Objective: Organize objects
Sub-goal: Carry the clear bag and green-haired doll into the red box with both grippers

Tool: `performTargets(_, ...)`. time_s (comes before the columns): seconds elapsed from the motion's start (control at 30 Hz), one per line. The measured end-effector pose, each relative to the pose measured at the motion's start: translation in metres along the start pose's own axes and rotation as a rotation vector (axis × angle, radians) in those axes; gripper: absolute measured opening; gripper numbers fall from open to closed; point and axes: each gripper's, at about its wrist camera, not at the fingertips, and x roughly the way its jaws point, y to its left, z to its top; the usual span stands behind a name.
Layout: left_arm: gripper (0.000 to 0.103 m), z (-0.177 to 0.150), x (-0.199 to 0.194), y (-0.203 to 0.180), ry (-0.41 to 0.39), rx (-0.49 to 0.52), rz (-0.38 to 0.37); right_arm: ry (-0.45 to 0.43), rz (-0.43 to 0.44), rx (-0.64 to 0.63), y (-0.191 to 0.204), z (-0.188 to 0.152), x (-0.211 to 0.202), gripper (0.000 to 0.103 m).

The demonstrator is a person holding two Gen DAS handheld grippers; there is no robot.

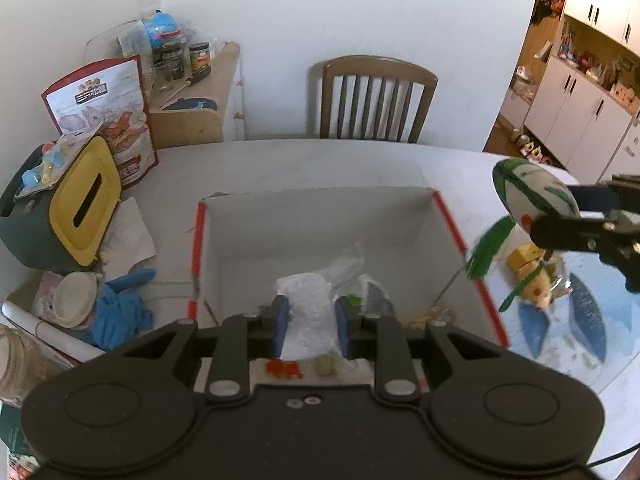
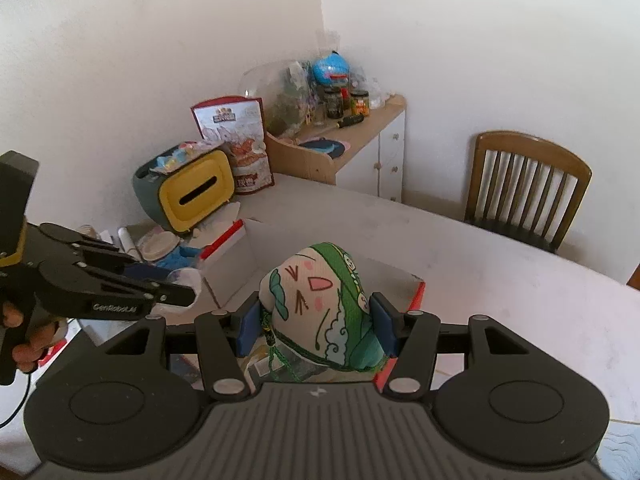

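Green-and-cream fabric makes up the plush toy (image 2: 320,304), a stuffed shape with a cartoon face, and the right claw (image 2: 316,322) is clamped on it, one blue pad against each flank. In the right wrist view its narrower, green-capped end points up and away from the camera, so the long axis runs roughly along the fingers, tilted upward; a green cord (image 2: 276,356) trails from its lower left side. In the left wrist view the same toy (image 1: 534,194) hangs in the air just beyond the right edge of the box, clear of the worktop (image 1: 312,164), with its long axis slanting from upper left to lower right and a green tassel (image 1: 486,250) dangling below it.

White card with red edges forms the open box (image 1: 320,216), which sits on the pale worktop. The left claw (image 1: 308,324) hovers over its near part, its blue pads set apart on either side of a crumpled clear plastic bag (image 1: 308,304) lying inside the box; whether they actually press the bag is unclear. Small orange bits (image 1: 284,369) lie in the box below the pads.

Left of the box stand a yellow-fronted tissue holder (image 1: 82,204) and a blue soft toy (image 1: 120,308).
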Motion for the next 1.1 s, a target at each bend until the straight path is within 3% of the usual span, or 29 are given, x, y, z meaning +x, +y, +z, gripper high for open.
performTargets(0.67,0.024,-0.007,0.090,0.014,0.158,0.128,0.078,0.180,-0.072,-0.007,0.017,-0.038,0.119,0.057)
performTargets(1.1,0.024,-0.008,0.121,0.006,0.264,0.198,0.060,0.244,-0.054,-0.004,0.025,-0.056,0.131,0.058)
